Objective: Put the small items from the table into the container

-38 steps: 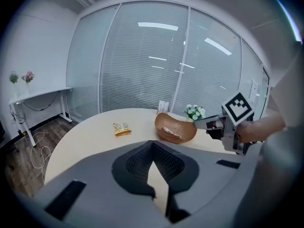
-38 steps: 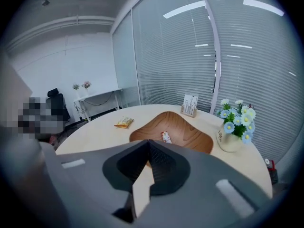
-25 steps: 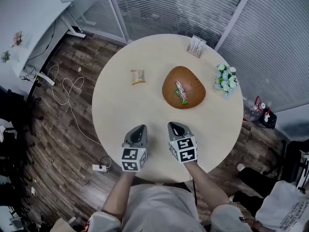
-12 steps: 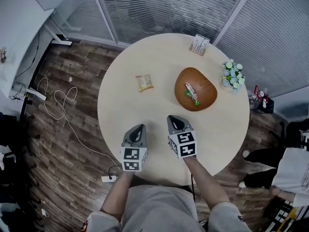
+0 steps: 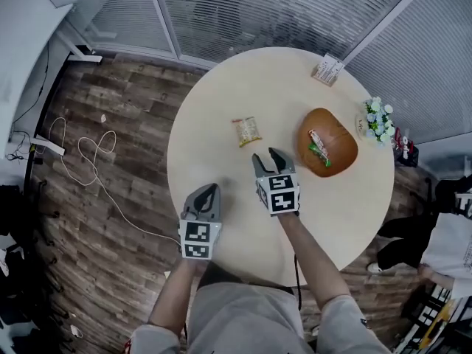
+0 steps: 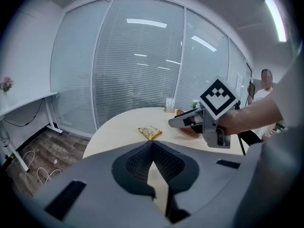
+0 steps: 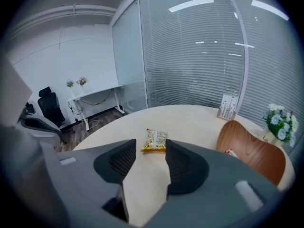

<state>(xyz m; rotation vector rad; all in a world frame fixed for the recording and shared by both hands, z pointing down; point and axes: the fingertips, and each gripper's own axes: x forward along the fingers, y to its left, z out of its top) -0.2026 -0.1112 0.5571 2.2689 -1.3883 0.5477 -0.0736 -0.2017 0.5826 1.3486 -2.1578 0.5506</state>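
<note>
Advanced right gripper (image 5: 265,154) toward snack packet (image 5: 247,130), jaws opening on nothing yet, left gripper (image 5: 210,189) clenched empty; one wrapped bar (image 5: 317,145) already in bowl (image 5: 339,133), packet left on bench (image 5: 243,80).

Snack packet (image 5: 247,131) on bench (image 5: 221,102), 11 o'clock of centre. Bowl (image 5: 341,155) at 2 o'clock, wrapped bar (image 5: 318,146) inside. Flowers (image 5: 377,118) beyond bowl at rim; card stand (image 5: 327,70) at 1 o'clock rim.

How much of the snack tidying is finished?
One snack bar already lies in the wooden bowl. Right now the right tool is opening, with nothing in it, pointed at the snack packet on the table. That packet is left to pick up and drop in. The left tool is shut and empty.
</note>
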